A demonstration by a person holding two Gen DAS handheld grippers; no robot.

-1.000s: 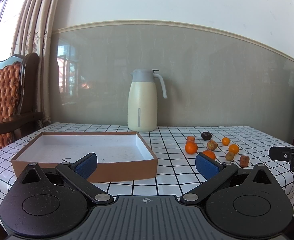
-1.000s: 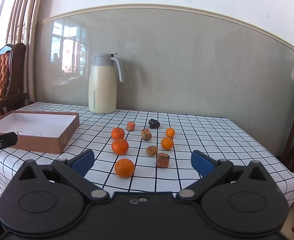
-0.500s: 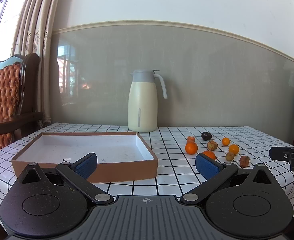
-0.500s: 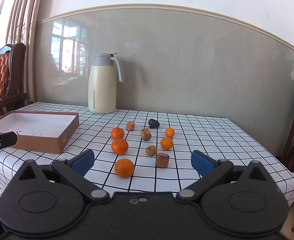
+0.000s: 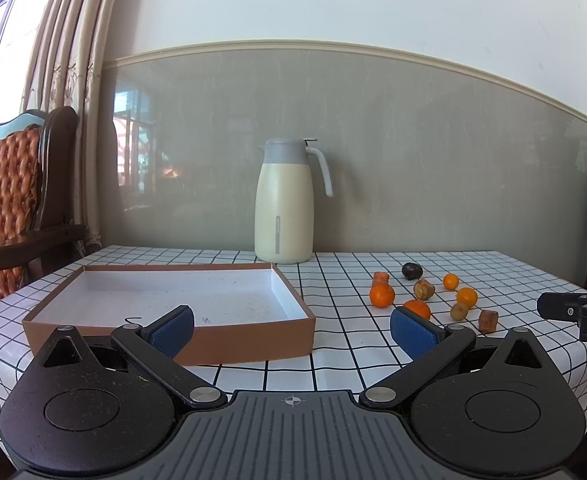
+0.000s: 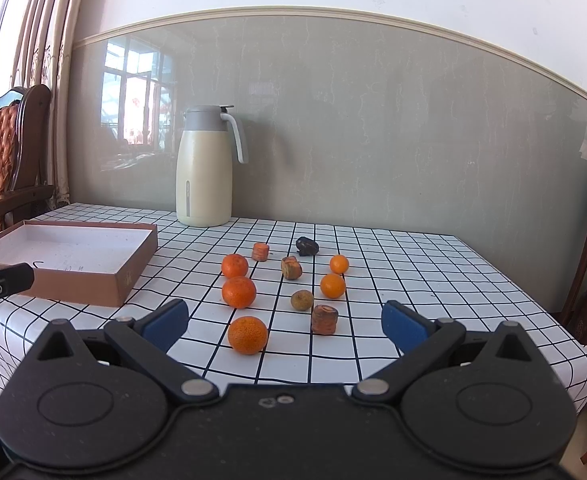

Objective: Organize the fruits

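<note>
Left tongs (image 5: 291,326): spread wide, nothing between the blue pads, held low at the near edge of the counter (image 5: 333,344), which carries a white cloth with a black grid. Right tongs (image 6: 283,324): likewise wide apart and empty, held at the near edge of the same counter.

Fruit lies loose on the cloth, in the centre of the right wrist view and at centre right of the left wrist view. Itemised from the right wrist view:
- largest orange (image 6: 247,335), lowest in the cluster, nearest the tongs
- second orange (image 6: 238,291) above it, third orange (image 6: 234,265) above that
- two smaller oranges to the right, one (image 6: 333,285) below the other (image 6: 339,264)
- brownish-green round fruit (image 6: 302,300) in the middle of the group
- reddish-brown stubby piece (image 6: 324,319) just right of the largest orange, not touching it
- mottled brown piece (image 6: 291,268) and small orange-red stub (image 6: 260,251) higher up
- dark, near-black fruit (image 6: 307,247) at the top of the cluster

No piece touches another.

Brown cardboard box (image 5: 229,340) with a white interior sits at centre left of the left wrist view, well apart from the fruit; no fruit inside. A cream thermos jug (image 6: 203,168) with a grey lid stands upright against the wall. A wooden chair (image 5: 9,196) with an orange cushion occupies the left edge.
</note>
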